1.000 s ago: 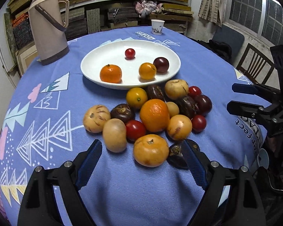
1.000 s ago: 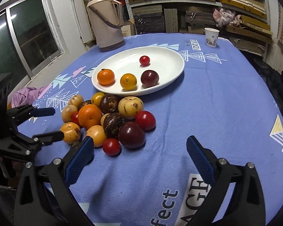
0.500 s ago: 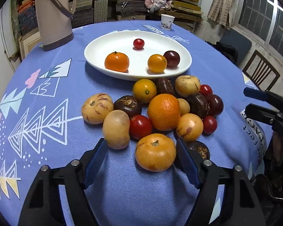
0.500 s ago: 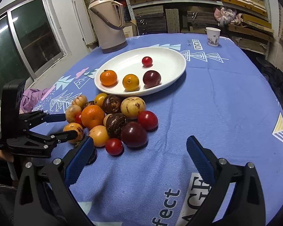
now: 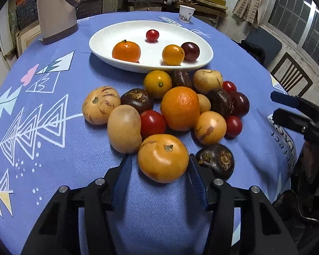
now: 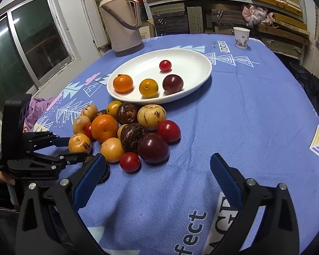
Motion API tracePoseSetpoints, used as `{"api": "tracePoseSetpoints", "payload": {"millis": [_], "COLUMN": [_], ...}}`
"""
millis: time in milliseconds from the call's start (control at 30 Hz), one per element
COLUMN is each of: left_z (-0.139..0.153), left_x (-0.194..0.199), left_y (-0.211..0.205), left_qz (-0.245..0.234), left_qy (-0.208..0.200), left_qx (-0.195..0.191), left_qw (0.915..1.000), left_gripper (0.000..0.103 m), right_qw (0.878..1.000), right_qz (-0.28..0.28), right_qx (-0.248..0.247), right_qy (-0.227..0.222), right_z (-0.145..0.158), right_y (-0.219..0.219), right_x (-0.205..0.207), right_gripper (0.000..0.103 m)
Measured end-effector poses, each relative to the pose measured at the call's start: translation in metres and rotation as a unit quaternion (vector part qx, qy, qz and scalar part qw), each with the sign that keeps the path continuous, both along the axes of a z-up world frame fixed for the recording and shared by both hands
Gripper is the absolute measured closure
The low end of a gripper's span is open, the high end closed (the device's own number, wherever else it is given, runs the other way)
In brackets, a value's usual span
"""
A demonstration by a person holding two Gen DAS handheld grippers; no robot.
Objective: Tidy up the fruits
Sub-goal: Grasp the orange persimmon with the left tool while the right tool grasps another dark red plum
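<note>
A pile of several fruits lies on the blue tablecloth in front of a white oval plate [image 5: 108,31] [image 6: 193,57]. The plate holds a mandarin [image 5: 126,51], a yellow-orange fruit [image 5: 173,54], a dark plum [image 5: 190,51] and a cherry tomato [image 5: 152,35]. My left gripper [image 5: 158,169] is open, its jaws on either side of the nearest orange persimmon-like fruit [image 5: 163,157] [image 6: 79,143], close to it but not closed. My right gripper [image 6: 157,176] is open and empty, near the pile's right side, just in front of a dark plum [image 6: 152,147] and a small tomato [image 6: 129,162].
A beige thermos [image 5: 55,10] [image 6: 122,23] stands behind the plate at the left. A paper cup [image 5: 187,13] [image 6: 241,37] sits at the table's far edge. A wooden chair [image 5: 291,76] stands beyond the right edge. Shelves of stacked goods line the back wall.
My left gripper has moved forward and lower toward the pile, and its jaws have narrowed around the nearest orange fruit. The right gripper has barely moved.
</note>
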State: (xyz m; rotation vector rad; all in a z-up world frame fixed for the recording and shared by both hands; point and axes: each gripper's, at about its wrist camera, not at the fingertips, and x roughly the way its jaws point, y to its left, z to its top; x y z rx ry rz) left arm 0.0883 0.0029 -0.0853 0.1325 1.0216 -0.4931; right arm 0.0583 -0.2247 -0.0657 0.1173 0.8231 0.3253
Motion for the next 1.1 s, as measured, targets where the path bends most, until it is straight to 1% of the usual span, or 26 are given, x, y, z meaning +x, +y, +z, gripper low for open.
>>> {"api": "tracePoseSetpoints", "payload": {"millis": [67,100,167,267,433,533,600,633,667,733,767,833,967,1100], "left_z": [0.001,0.000,-0.001,-0.001,0.007,0.010,0.010,0.009,0.008,0.007,0.006,0.006,0.005,0.003], "left_x": [0.000,-0.001,-0.003,-0.004,-0.012,-0.018,-0.018,-0.018,-0.018,-0.017,-0.018,-0.018,-0.017,-0.017], "left_y": [-0.002,-0.004,-0.006,-0.005,0.004,0.006,0.006,0.007,0.007,0.007,0.007,0.008,0.010,0.011], "left_qz": [0.000,-0.003,-0.008,-0.006,-0.006,-0.011,-0.012,-0.012,-0.012,-0.013,-0.013,-0.013,-0.011,-0.010], "left_qy": [-0.003,-0.004,-0.015,-0.014,-0.026,-0.032,-0.034,-0.032,-0.031,-0.028,-0.028,-0.028,-0.026,-0.022], "left_qx": [-0.001,-0.003,0.002,-0.001,-0.001,-0.003,-0.002,-0.003,-0.005,-0.007,-0.007,-0.008,-0.009,-0.010], "left_qw": [1.0000,1.0000,0.9999,0.9999,0.9996,0.9994,0.9994,0.9994,0.9995,0.9995,0.9995,0.9995,0.9996,0.9997], "left_gripper": [0.051,0.058,0.058,0.059,0.059,0.058,0.058,0.058,0.058,0.058,0.058,0.058,0.058,0.058], "right_qw": [1.000,1.000,1.000,1.000,0.999,0.999,1.000,1.000,1.000,0.999,0.999,0.999,0.999,0.998], "right_qz": [-0.001,-0.003,-0.003,0.001,0.023,0.022,0.010,0.006,0.001,-0.006,-0.001,0.013,0.019,0.029], "right_qx": [0.002,0.003,0.002,-0.009,-0.025,-0.026,-0.023,-0.014,-0.005,-0.020,-0.027,-0.028,-0.030,-0.027], "right_qy": [0.001,0.002,0.004,0.003,0.002,0.009,0.016,0.022,0.029,0.034,0.036,0.036,0.037,0.040], "right_z": [-0.001,-0.002,-0.003,-0.003,-0.007,-0.012,-0.014,-0.016,-0.017,-0.020,-0.021,-0.022,-0.024,-0.025], "right_y": [-0.001,-0.001,-0.001,0.002,0.011,0.013,0.011,0.009,0.007,0.008,0.011,0.017,0.024,0.029], "right_x": [-0.001,-0.001,-0.001,-0.002,-0.003,0.002,0.008,0.011,0.016,0.021,0.022,0.024,0.031,0.039], "right_gripper": [0.006,0.006,0.006,0.006,0.006,0.007,0.014,0.026,0.035,0.036,0.036,0.036,0.036,0.040]}}
